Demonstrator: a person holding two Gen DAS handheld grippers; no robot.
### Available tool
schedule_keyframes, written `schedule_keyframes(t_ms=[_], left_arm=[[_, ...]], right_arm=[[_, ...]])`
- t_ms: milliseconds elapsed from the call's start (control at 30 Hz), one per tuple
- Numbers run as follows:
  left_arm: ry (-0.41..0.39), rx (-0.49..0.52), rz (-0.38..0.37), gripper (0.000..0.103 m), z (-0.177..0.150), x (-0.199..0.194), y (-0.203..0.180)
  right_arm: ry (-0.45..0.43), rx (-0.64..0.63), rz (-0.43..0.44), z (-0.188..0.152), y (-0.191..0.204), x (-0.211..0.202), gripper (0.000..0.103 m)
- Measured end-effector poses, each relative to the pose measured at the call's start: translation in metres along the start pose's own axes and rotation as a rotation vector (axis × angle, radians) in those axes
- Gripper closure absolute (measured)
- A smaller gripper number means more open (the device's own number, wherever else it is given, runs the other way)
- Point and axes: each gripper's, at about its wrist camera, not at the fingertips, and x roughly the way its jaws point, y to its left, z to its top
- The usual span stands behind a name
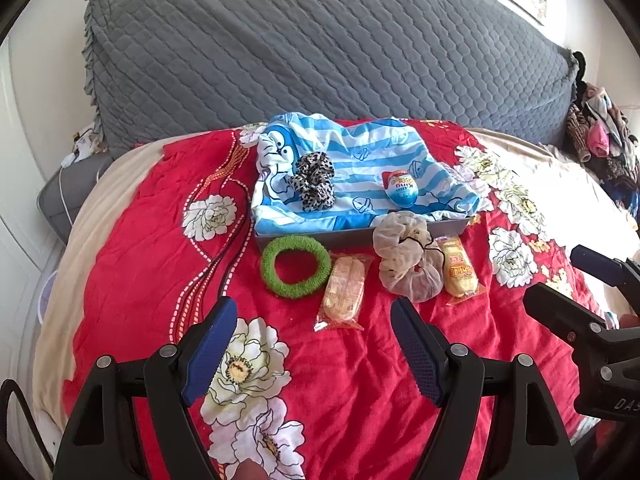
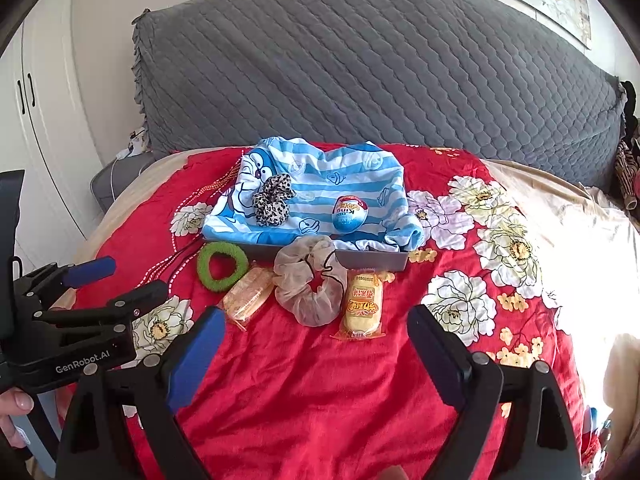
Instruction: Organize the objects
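A grey tray (image 1: pixel 348 236) (image 2: pixel 372 260) lined with a blue striped cartoon cloth (image 1: pixel 360 160) holds a leopard scrunchie (image 1: pixel 314 184) (image 2: pixel 272 200) and a blue toy egg (image 1: pixel 401 188) (image 2: pixel 349 214). In front of it on the red bedspread lie a green ring (image 1: pixel 296 266) (image 2: pixel 220 266), an orange snack packet (image 1: pixel 344 290) (image 2: pixel 248 294), a beige scrunchie (image 1: pixel 406 260) (image 2: pixel 310 288) and a yellow cake packet (image 1: pixel 460 270) (image 2: pixel 362 306). My left gripper (image 1: pixel 314 304) (image 2: pixel 138 274) is open and empty, just short of the orange packet. My right gripper (image 2: pixel 316 312) (image 1: pixel 551 275) is open and empty, near the beige scrunchie.
A grey quilted backrest (image 1: pixel 320 52) rises behind the tray. A heap of clothes (image 1: pixel 600 140) sits at the far right. White wardrobe doors (image 2: pixel 36 120) stand to the left. The red flowered bedspread (image 2: pixel 320 380) stretches toward me, and the bed's edges fall away on both sides.
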Motion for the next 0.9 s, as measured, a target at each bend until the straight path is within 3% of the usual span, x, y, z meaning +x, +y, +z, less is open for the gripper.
schedule_keyframes(t_ms=[333,900], left_arm=[[0.01,-0.002,-0.003,0.019,-0.007,-0.002,0.003],[0.046,-0.013,-0.018,0.013,-0.021,0.02,0.01]], right_arm=[[0.015,-0.001,-0.002,-0.006,0.005,-0.001,0.003],[0.042,-0.003,-0.008,-0.015,0.008,0.018,0.002]])
